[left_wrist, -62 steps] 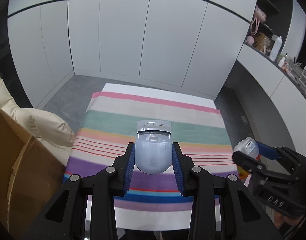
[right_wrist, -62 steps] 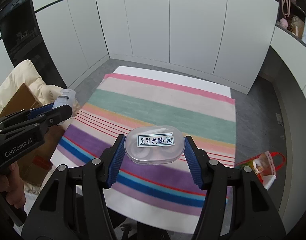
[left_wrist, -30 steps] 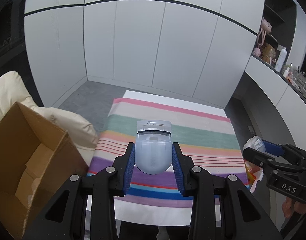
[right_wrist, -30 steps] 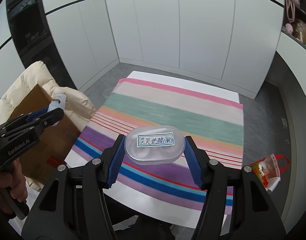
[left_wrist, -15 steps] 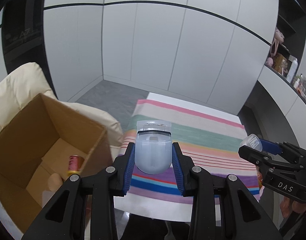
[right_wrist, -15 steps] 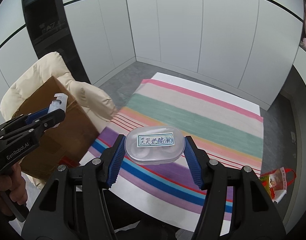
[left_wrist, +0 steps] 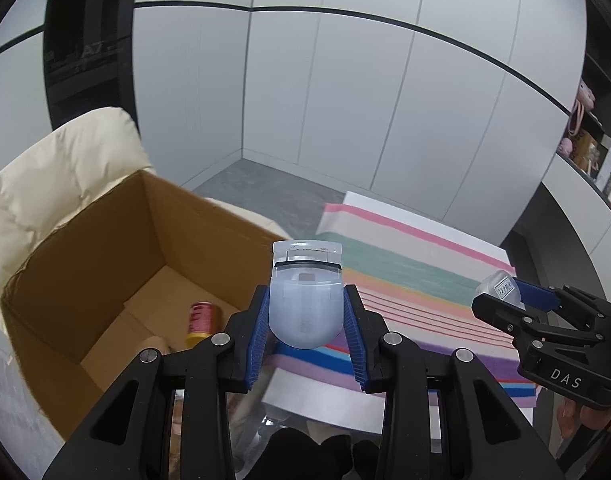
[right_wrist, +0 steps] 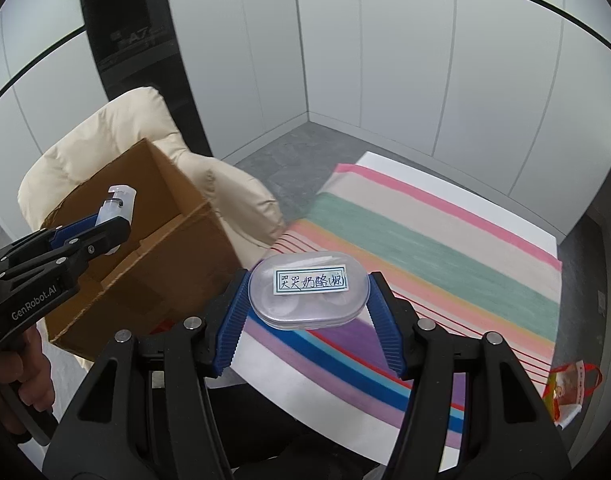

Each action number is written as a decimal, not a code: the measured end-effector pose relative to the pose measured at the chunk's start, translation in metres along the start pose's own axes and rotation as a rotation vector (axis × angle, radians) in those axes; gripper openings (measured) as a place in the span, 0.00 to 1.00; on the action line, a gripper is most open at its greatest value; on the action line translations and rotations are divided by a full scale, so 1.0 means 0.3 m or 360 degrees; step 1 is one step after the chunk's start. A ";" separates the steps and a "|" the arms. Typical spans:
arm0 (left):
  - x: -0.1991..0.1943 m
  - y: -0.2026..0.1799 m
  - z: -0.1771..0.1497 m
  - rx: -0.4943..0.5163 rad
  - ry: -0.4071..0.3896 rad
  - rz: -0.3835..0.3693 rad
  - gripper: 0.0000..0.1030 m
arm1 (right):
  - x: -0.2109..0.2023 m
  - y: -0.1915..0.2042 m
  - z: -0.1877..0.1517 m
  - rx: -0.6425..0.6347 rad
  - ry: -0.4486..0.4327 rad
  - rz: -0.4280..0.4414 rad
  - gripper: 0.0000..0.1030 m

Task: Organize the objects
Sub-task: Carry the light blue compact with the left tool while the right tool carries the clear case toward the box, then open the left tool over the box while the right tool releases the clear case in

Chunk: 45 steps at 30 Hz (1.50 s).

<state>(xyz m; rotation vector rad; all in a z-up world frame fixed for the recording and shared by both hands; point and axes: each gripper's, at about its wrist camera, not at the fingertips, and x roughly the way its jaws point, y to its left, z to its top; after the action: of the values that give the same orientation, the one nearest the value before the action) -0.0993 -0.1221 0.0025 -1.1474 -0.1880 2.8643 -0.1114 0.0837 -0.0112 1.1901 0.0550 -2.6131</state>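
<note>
My left gripper (left_wrist: 305,328) is shut on a pale blue bottle with a clear cap (left_wrist: 305,300), held in the air at the right edge of an open cardboard box (left_wrist: 97,264). A red and gold can (left_wrist: 201,318) lies inside the box. My right gripper (right_wrist: 309,308) is shut on a clear oval case with a handwritten label (right_wrist: 309,290), held above the striped cloth (right_wrist: 425,248). The left gripper and its bottle (right_wrist: 115,204) show over the box (right_wrist: 153,248) in the right wrist view. The right gripper (left_wrist: 501,292) shows at the right in the left wrist view.
The box sits on a cream padded chair (left_wrist: 45,176). The striped cloth (left_wrist: 405,264) covers a white table. A red and white bag (right_wrist: 569,388) lies on the floor at the right. White cabinet walls stand behind, and a shelf with items (left_wrist: 589,152) is at the far right.
Both grippers have swung left with their loads. The cardboard box has come further into view, and the left gripper's bottle is now at the box opening.
</note>
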 end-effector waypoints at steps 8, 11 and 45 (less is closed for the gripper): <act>-0.022 0.101 -0.019 -0.0054 0.0010 0.0077 0.35 | 0.025 0.113 0.023 -0.0076 -0.0010 0.0069 0.59; -0.028 0.128 -0.033 -0.0063 0.0019 0.0103 0.35 | 0.036 0.155 0.031 -0.0108 -0.0013 0.0091 0.59; -0.233 0.507 -0.143 -0.0270 -0.0108 0.0501 1.00 | 0.157 0.682 0.078 -0.0421 0.0026 0.0370 0.59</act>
<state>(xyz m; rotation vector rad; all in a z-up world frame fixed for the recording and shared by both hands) -0.0194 -0.2752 -0.0004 -1.2060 -0.2822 3.2204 -0.1053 -0.1275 -0.0154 1.0563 0.2423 -2.3103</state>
